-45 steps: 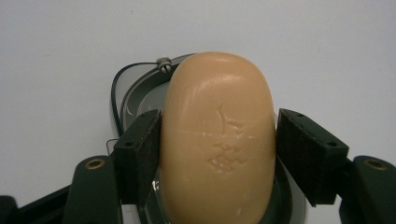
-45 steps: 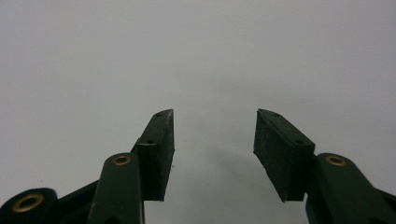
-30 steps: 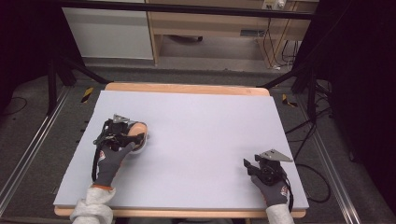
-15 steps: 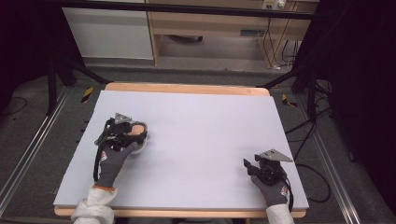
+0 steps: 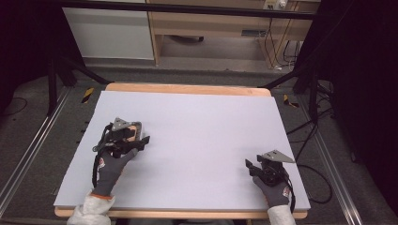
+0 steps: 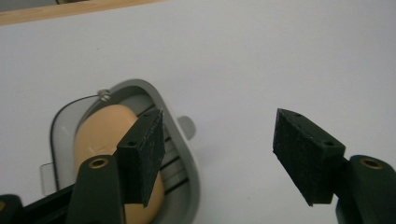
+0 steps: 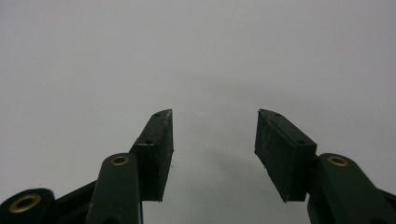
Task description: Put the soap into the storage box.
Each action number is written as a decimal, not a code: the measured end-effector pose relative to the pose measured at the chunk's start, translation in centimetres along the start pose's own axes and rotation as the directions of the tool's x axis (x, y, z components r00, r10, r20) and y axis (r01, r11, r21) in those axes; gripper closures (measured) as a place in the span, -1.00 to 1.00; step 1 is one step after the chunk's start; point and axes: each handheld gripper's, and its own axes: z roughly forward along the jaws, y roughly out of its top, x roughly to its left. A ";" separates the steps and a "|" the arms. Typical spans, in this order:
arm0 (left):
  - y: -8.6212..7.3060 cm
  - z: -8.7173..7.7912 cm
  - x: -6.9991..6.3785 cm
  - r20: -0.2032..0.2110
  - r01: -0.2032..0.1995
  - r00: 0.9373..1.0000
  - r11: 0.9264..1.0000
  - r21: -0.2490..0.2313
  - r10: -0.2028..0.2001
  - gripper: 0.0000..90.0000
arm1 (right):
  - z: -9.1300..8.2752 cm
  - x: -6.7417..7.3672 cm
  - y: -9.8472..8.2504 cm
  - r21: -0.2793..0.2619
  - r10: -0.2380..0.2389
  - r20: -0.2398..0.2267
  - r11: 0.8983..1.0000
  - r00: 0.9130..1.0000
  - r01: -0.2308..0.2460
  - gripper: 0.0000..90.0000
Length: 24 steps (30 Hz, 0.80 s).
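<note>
The tan soap bar lies in a grey oval dish with slatted ribs under it, and a thin wire bail arcs over the dish's far rim. In the left gripper view the dish sits low and to the left, partly behind the left pad of the left tongs. The right pad stands well apart from it over bare tabletop. These tongs are spread wide, with nothing between the pads; the soap bar and dish are outside the gap, off the left pad's outer side.

In the high view the left tongs are held in a gloved hand near the left side of the tabletop, tips pointing right and slightly away from the person. A patch of tan shows just beneath them, beside the grey plate on top.

The right tongs are well apart from all this, near the right front corner of the tabletop, held in the other gloved hand with the tips pointing left. In the right gripper view the right tongs show a moderate gap between the pads, narrower than the left pair's. Those jaws have just been opening a little, and only plain white tabletop lies between and beyond them.
</note>
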 end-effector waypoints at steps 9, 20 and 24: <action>-2.8 -1.1 -0.7 0.034 -0.048 0.998 0.999 0.009 0.048 -0.28 | 0.0 0.0 0.0 0.003 0.002 0.004 1.000 1.000 -0.002 0.01; -6.8 -2.4 -0.2 0.016 -0.051 0.999 0.997 0.065 0.051 -0.32 | -0.1 -0.6 -0.5 0.006 0.016 0.021 1.000 1.000 -0.016 -0.01; -8.1 -3.0 0.4 0.011 -0.040 0.999 0.996 0.076 0.039 -0.34 | -0.2 -0.7 -0.7 0.020 0.026 0.026 0.999 0.999 -0.027 -0.03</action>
